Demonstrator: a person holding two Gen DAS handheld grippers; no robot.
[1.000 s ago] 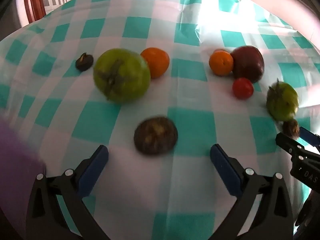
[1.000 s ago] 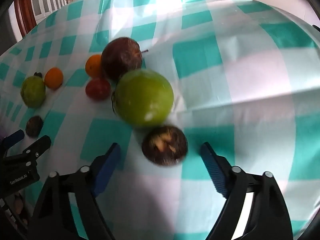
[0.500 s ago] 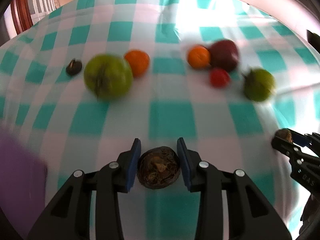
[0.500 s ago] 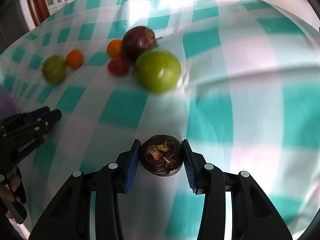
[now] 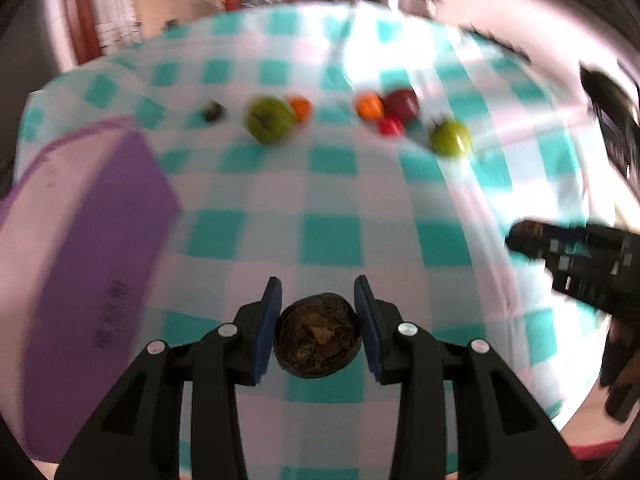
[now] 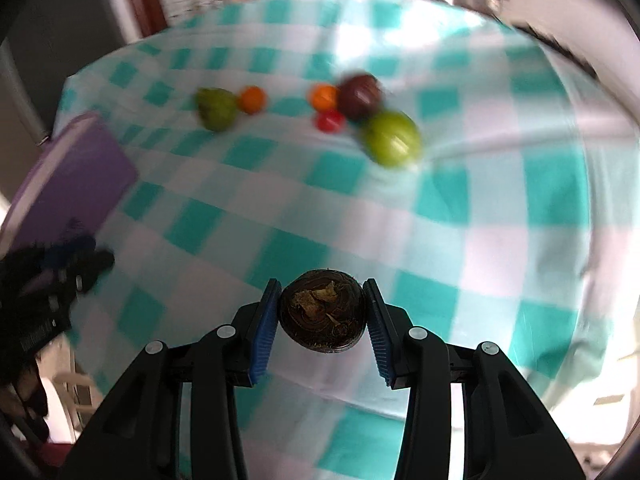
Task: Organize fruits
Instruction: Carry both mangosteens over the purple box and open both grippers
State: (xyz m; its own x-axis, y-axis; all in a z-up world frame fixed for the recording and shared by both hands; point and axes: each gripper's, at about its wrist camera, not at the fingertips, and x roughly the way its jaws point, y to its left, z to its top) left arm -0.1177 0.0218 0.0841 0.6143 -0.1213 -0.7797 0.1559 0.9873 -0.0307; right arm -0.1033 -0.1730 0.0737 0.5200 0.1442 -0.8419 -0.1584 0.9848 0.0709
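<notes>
Grippers, left (image 5: 318, 320) and right (image 6: 322, 314), each clamp a dark brown fruit (image 5: 318, 336) (image 6: 322, 316) between blue pads.

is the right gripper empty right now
No, the right gripper is shut on a dark brown round fruit pinched between its blue pads.

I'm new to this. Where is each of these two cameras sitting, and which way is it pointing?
Left wrist: on the left claw, looking forward along its fingers over the checked cloth; it grips a dark fruit; the right claw shows at right.
Right wrist: on the right claw, facing the same cloth; it grips another dark fruit; the left claw shows at left.
Shared: the fruits, such as the red one, and the purple box.
</notes>
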